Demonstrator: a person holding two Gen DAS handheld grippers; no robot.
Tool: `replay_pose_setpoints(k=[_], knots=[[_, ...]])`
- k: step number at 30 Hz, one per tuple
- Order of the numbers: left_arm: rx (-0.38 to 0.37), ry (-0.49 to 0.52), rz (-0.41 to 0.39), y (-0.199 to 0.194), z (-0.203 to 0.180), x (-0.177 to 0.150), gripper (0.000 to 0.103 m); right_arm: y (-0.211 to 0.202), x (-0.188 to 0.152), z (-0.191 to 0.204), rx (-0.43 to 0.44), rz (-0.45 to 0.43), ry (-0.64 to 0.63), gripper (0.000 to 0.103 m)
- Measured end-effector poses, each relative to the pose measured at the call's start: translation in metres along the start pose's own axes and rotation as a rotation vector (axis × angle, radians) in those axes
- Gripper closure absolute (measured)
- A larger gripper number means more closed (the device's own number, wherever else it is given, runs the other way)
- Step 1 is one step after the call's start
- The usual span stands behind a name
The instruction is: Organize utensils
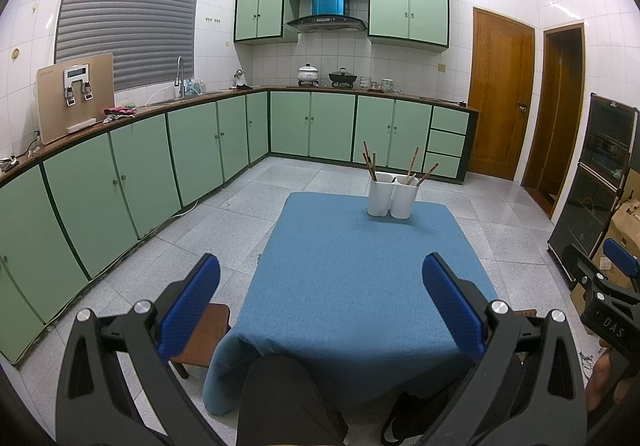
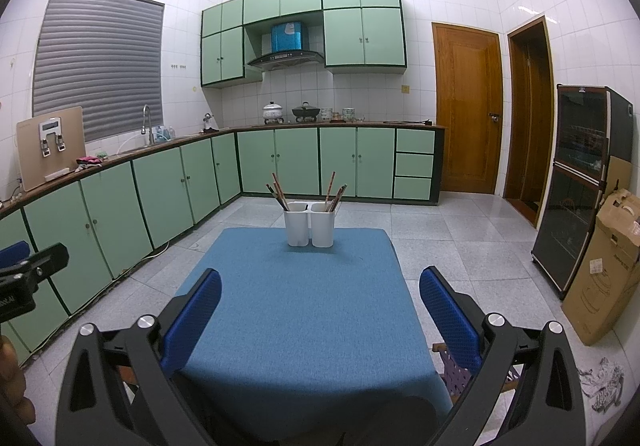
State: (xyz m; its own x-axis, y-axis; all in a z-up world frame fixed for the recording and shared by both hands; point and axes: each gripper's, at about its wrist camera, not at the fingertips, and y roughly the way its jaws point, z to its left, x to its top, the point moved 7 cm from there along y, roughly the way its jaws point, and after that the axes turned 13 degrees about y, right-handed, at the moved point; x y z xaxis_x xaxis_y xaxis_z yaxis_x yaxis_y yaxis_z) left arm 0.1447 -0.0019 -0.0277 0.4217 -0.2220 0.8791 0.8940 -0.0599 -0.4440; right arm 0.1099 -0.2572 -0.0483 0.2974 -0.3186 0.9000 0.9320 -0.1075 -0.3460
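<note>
Surface: a low counter draped in a plain blue cloth (image 2: 292, 310), bare except at its far end.
Holder: a white two-compartment plastic utensil holder (image 2: 309, 224) stands upright near the far edge of the counter, both cups side by side and touching.
Utensils: brown wooden chopsticks (image 2: 278, 188) lean in the left cup; more lean in the right cup (image 2: 334, 188).
Left tool: the left tool (image 1: 320, 310) hangs over the near end of the counter, its blue-padded fingers (image 1: 192, 302) spread wide, gripping nothing.
Right tool: the right tool (image 2: 320, 318) hangs likewise, fingers spread and empty, well apart from the holder.
Floor: pale grey speckled tiles (image 2: 460, 246).
Room: mint-green cabinets (image 2: 300, 162) along a dark worktop, a white tiled wall, a grey shuttered window (image 2: 96, 62), two wooden doors (image 2: 468, 110).
Right side: a dark glass-fronted cabinet (image 2: 576, 186) with a cardboard box (image 2: 604, 266) beside it.
</note>
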Motion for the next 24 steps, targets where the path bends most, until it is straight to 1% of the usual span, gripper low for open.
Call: replay_pose_setpoints(k=[13, 18, 24], knots=[[-0.012, 0.0, 0.0, -0.0001, -0.0019, 0.0017, 0.005, 0.0011, -0.0016, 0.0, -0.002, 0.005, 0.001, 0.006], [0.007, 0.006, -0.01, -0.0028, -0.0027, 0.0021, 0.005, 0.0013, -0.0026, -0.0007, 0.0, 0.004, -0.001, 0.006], [0.003, 0.0, -0.015, -0.005, -0.0011, 0.002, 0.005, 0.0014, -0.0027, -0.0021, 0.001, 0.004, 0.0, 0.006]])
